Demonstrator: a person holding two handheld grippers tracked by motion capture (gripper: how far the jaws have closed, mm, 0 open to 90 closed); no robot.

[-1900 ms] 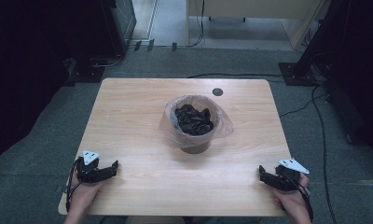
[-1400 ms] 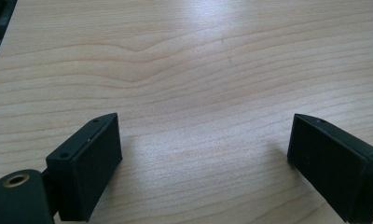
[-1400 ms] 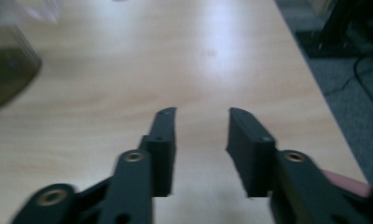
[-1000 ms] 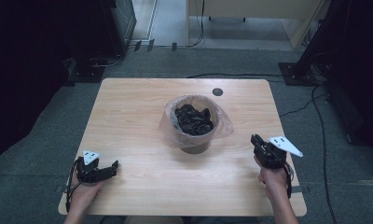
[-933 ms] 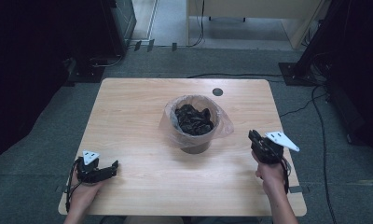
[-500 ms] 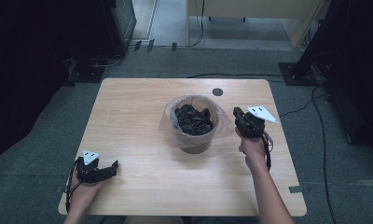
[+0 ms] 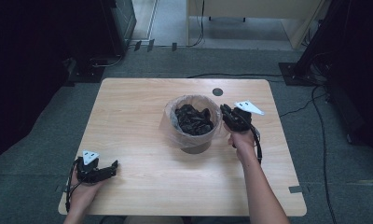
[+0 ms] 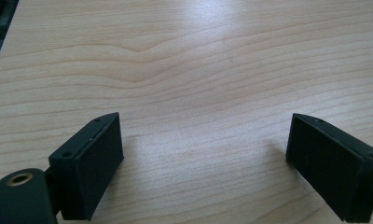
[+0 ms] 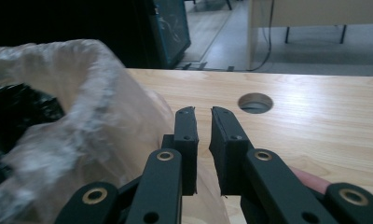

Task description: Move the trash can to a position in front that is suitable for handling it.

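Observation:
A small bin (image 7: 194,122) lined with a clear plastic bag and holding crumpled black stuff stands in the middle of the wooden table (image 7: 128,112). My right gripper (image 7: 225,112) hovers just right of the bin's rim, tips toward it. In the right gripper view the bag (image 9: 77,116) bulges at the left, beside my right gripper (image 9: 203,112). Its jaws stand almost together with a slim gap, have just been opening a little, and hold nothing. My left gripper (image 7: 112,165) rests at the table's front left corner. It is open (image 8: 203,126) over bare wood.
A round cable hole (image 7: 217,92) sits in the table behind the bin, and the right gripper view has the hole (image 9: 255,102) ahead. Dark cabinets and cables lie on the floor beyond the far edge. A desk stands further back.
My right hand has travelled from the table's front right corner up and left to the bin's right side. The left hand and gripper have stayed put.

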